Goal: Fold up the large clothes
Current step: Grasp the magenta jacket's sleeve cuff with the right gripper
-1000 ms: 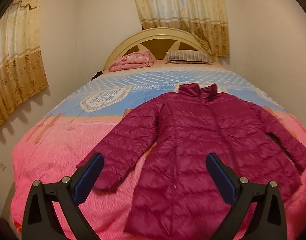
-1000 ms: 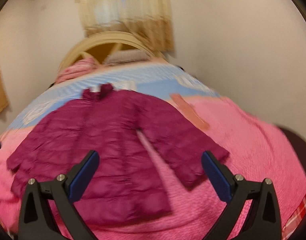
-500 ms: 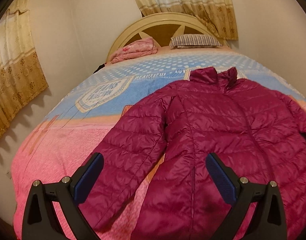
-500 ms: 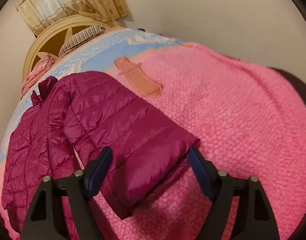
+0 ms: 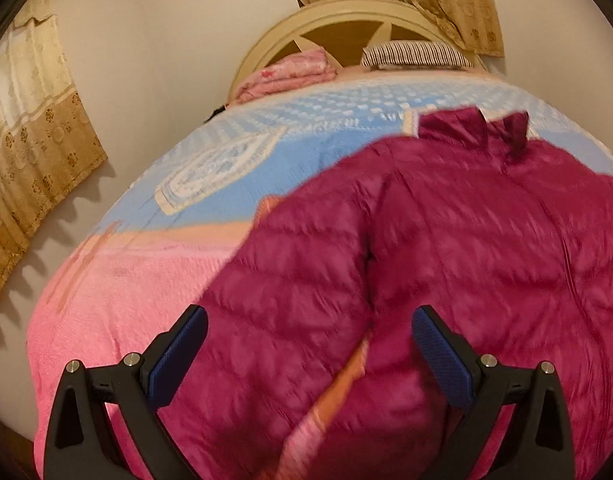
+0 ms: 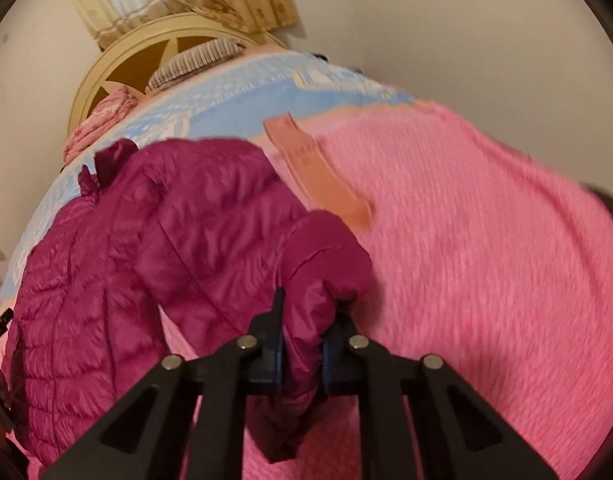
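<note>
A magenta quilted down jacket [image 5: 486, 232] lies spread face up on the bed, collar toward the headboard. My left gripper [image 5: 309, 314] hovers open over the jacket's left sleeve [image 5: 282, 288], with the sleeve below and between its blue pads, which do not press on it. In the right wrist view the jacket [image 6: 118, 264] fills the left side. My right gripper [image 6: 311, 300] is closing its jaws on the cuff of the other sleeve [image 6: 326, 256], and the bunched fabric is pinched between the pads.
A pink and blue bedspread [image 6: 486, 240] covers the bed. A striped pillow [image 5: 414, 54] and a folded pink quilt [image 5: 290, 70] lie by the headboard [image 5: 346, 12]. A curtain [image 5: 30, 140] hangs left, and walls stand close on both sides.
Both grippers came down and forward over the jacket. The right gripper went from wide open to closed on the sleeve cuff, which now bunches up. The left stays open, now nearer its sleeve.
</note>
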The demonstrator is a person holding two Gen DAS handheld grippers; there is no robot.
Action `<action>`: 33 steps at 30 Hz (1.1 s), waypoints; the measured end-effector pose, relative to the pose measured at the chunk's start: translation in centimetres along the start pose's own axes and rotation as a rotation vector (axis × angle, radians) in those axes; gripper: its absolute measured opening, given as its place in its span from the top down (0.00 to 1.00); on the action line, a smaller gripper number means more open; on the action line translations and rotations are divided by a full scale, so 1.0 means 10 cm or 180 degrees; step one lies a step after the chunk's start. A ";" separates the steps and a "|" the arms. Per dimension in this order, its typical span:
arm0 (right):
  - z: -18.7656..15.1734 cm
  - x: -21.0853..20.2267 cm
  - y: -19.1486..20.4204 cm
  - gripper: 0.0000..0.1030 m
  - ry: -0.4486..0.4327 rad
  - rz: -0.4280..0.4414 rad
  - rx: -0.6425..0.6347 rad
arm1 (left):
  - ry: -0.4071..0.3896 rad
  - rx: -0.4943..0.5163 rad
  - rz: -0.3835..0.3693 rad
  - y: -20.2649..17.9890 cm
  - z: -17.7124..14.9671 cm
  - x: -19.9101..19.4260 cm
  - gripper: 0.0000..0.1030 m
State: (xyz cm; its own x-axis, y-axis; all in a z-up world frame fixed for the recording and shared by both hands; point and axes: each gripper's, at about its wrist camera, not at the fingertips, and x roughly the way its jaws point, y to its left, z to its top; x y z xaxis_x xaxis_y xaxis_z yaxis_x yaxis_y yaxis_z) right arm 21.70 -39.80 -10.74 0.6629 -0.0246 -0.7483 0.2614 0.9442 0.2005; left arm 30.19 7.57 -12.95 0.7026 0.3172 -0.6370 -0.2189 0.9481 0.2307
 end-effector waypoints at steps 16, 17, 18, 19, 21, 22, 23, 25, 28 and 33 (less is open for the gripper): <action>0.68 -0.12 2.24 0.86 -0.0564 0.0524 -0.1264 | 0.0123 -0.0296 0.0208 0.34 0.49 0.50 0.01; 0.66 -0.08 2.35 0.86 -0.0551 0.0561 -0.1310 | 0.0119 -0.0293 0.0234 0.35 0.49 0.51 0.01; 0.63 -0.03 2.47 0.86 -0.0530 0.0613 -0.1355 | 0.0125 -0.0300 0.0253 0.39 0.48 0.54 0.01; 0.59 0.05 2.65 0.86 -0.0496 0.0683 -0.1407 | 0.0137 -0.0328 0.0253 0.44 0.47 0.56 0.01; 0.51 0.17 2.92 0.86 -0.0450 0.0765 -0.1507 | 0.0157 -0.0386 0.0237 0.52 0.45 0.61 0.01; 0.46 0.24 3.05 0.86 -0.0442 0.0783 -0.1573 | 0.0165 -0.0389 0.0243 0.54 0.44 0.64 0.01; 0.42 0.27 3.14 0.86 -0.0444 0.0795 -0.1625 | 0.0189 -0.0385 0.0263 0.56 0.45 0.68 0.01; 0.32 0.46 3.41 0.86 -0.0404 0.0829 -0.1737 | 0.0228 -0.0411 0.0267 0.60 0.47 0.76 0.01; 0.19 0.70 3.65 0.86 -0.0317 0.0844 -0.1828 | 0.0238 -0.0463 0.0237 0.63 0.46 0.83 0.01; -0.02 1.03 3.86 0.59 -0.0104 0.1044 -0.1799 | 0.0303 -0.0395 0.0262 0.62 0.38 0.99 0.01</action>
State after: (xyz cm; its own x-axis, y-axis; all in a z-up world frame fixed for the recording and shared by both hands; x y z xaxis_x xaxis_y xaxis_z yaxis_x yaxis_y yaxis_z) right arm 38.47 -3.54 -10.85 0.6687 0.2926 -0.6835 -0.3612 0.9314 0.0453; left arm 38.36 16.47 -15.06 0.6128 0.3889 -0.6880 -0.3591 0.9125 0.1960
